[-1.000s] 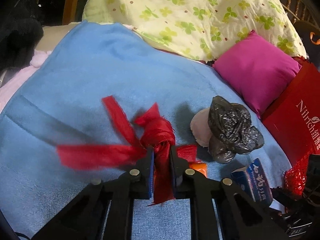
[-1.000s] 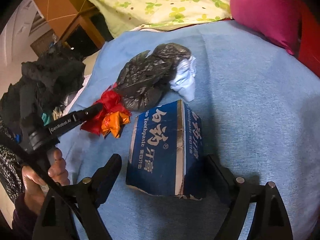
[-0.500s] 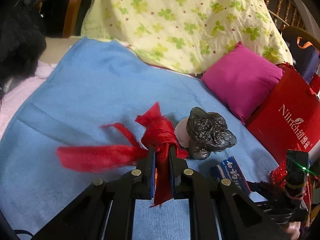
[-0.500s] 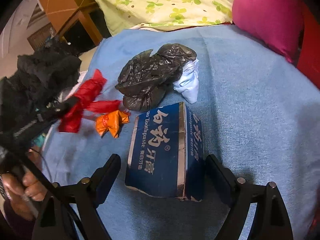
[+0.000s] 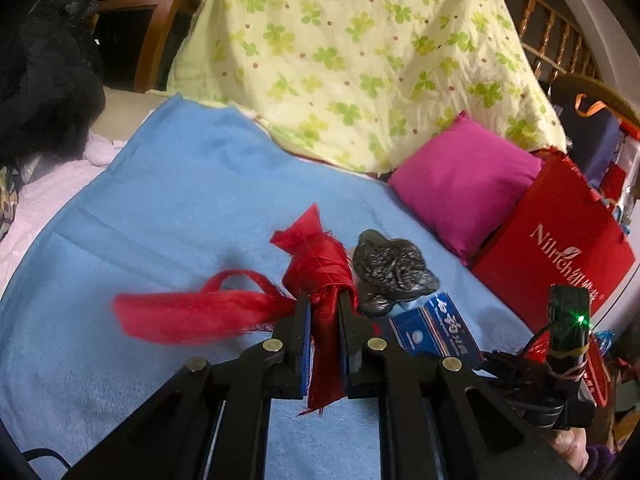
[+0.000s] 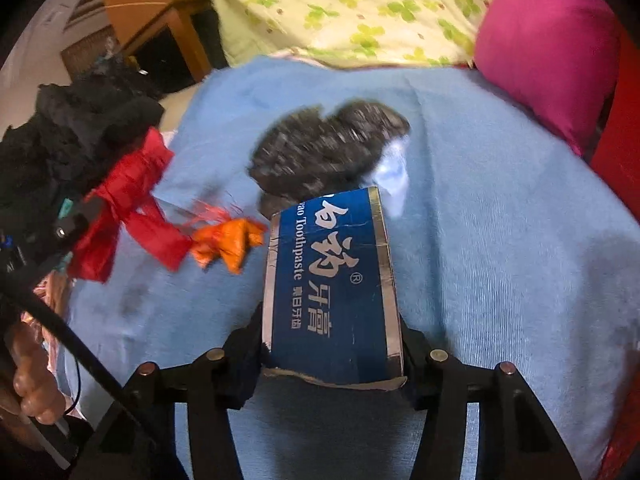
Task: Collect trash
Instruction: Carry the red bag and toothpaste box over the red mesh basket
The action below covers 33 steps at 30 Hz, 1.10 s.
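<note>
left gripper (image 5: 323,320) – pinching red ribbon (image 5: 316,276), tilted down | right gripper (image 6: 330,344) – just closed, clamping toothpaste box (image 6: 332,280)

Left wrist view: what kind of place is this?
Likely a bedroom, on a bed: a blue blanket as the surface, a clover-print quilt heaped behind, a magenta pillow, and wooden spindle rails like a headboard.

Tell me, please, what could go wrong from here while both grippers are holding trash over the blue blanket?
1. The right gripper, whose fingers have just been closing, holds only the torn near end of the toothpaste box; it may tip or crush.
2. The red ribbon pinched in the left gripper trails a loose tail that might snag the orange wrapper.
</note>
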Motion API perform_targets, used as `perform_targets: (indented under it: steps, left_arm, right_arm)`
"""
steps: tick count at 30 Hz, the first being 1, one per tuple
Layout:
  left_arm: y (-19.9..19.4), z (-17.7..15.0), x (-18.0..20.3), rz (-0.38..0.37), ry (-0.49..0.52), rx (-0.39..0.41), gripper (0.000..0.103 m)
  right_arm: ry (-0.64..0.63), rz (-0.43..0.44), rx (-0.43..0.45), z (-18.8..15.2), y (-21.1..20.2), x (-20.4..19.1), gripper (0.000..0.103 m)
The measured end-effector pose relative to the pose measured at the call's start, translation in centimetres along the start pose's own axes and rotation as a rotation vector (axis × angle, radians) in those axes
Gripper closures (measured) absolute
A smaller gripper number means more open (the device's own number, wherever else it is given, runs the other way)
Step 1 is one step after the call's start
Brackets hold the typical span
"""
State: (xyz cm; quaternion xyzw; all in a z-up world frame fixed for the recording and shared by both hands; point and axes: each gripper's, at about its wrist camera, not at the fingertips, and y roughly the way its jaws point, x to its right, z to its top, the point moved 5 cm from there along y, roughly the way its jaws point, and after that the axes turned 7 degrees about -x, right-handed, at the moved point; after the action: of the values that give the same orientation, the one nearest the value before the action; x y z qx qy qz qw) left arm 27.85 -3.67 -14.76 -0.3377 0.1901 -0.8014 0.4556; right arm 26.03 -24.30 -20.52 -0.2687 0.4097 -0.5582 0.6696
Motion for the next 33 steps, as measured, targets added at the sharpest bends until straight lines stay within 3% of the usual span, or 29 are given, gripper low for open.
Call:
perform_targets:
  steps: [10, 20, 33]
  left_arm:
    - [-2.8, -2.3, 1.4, -0.066, -0.022, 0.033, 0.091]
    - [-4.7, -3.9, 7.0, -0.151, 0.048, 0.014, 0.091]
    - [-8.1, -1.8, 17.8, -0.259, 0.199, 0.056, 0.091]
  right_arm:
    - [-0.043, 0.129, 0.192, 1.1, -5.3, -1.8, 0.045]
    - [-0.065, 0.075, 0.333, 0.2, -12.4, -0.7, 0.045]
    - [-0.004, -0.029, 0.489, -2.5, -21.9, 6.4, 0.045]
